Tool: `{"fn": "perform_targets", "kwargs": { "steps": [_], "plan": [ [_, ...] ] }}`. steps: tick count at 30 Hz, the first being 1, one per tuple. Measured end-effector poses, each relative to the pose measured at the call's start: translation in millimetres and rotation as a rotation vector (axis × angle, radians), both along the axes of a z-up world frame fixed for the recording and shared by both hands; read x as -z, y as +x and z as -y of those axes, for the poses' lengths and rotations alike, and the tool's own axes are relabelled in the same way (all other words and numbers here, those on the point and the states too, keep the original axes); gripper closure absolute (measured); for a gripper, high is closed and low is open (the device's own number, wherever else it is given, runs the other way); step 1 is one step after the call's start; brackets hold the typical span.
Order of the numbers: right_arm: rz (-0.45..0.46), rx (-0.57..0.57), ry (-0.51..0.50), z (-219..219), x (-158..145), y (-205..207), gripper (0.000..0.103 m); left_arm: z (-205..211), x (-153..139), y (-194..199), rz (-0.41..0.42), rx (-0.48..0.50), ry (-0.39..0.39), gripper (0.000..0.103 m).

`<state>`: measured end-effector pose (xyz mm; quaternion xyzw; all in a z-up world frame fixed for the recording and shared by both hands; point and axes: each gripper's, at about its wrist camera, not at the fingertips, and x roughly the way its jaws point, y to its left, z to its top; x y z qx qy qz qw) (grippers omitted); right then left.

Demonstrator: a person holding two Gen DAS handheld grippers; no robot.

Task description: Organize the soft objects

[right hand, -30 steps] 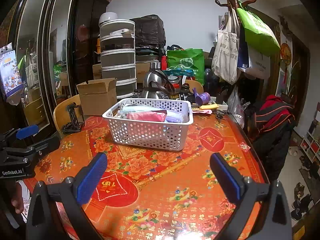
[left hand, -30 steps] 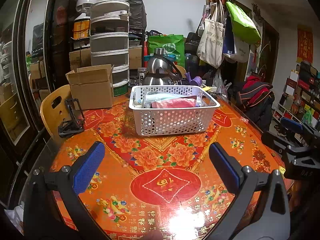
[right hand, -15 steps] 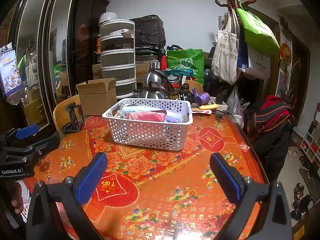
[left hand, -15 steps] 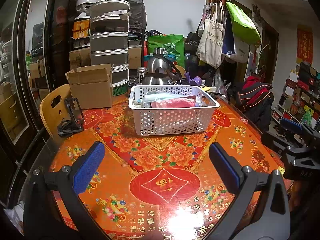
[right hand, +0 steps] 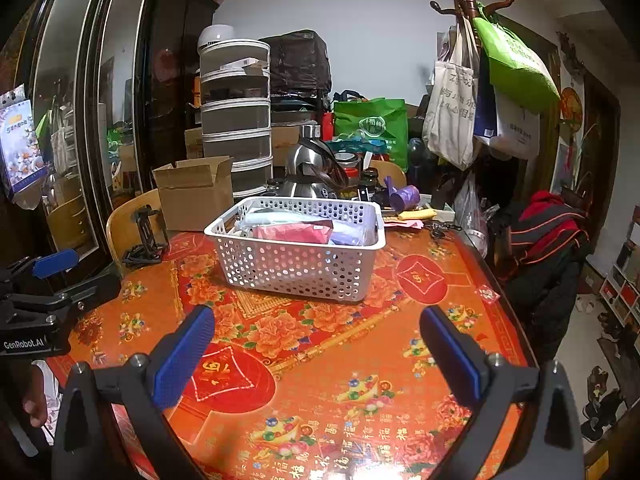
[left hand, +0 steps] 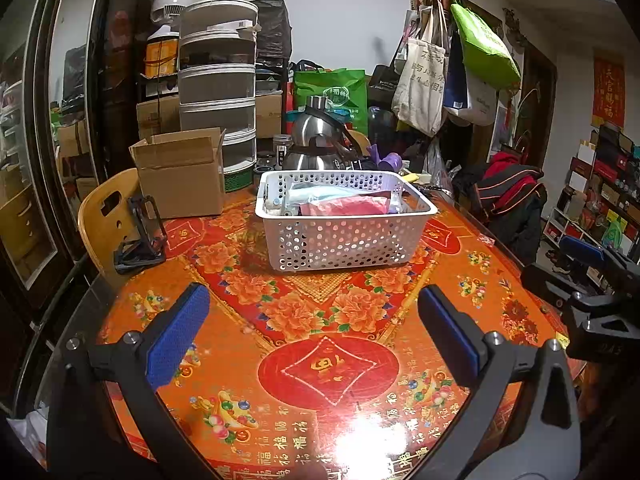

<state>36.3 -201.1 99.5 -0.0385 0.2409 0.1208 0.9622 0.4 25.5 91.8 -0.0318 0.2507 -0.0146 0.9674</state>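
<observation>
A white perforated basket (left hand: 344, 240) (right hand: 298, 264) stands mid-table on the orange floral tablecloth (left hand: 320, 320). Soft packets lie in it: a red one (left hand: 344, 207) (right hand: 294, 233), a pale blue one (left hand: 324, 194) and a lilac one (right hand: 348, 234). My left gripper (left hand: 314, 332) hovers open over the near table, well short of the basket, with nothing between its blue pads. My right gripper (right hand: 316, 350) is open too, empty, near the table's front. Each gripper shows at the edge of the other's view: the right gripper (left hand: 592, 280) and the left gripper (right hand: 52, 280).
An open cardboard box (left hand: 180, 176) and a black folding stand (left hand: 140, 236) sit at the table's left. A steel kettle (left hand: 320, 140), jars and a purple cup (right hand: 404, 196) crowd behind the basket. A wooden chair (left hand: 104, 220) stands left; a coat-covered chair (right hand: 548, 240) right.
</observation>
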Motion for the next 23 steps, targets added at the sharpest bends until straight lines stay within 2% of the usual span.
{"fn": "perform_targets", "kwargs": {
  "steps": [23],
  "plan": [
    [0.003,-0.004,-0.003,0.1,-1.2,-1.7,0.001,2.6,4.1,0.4,-0.003,0.011,-0.008,0.0]
  ]
}}
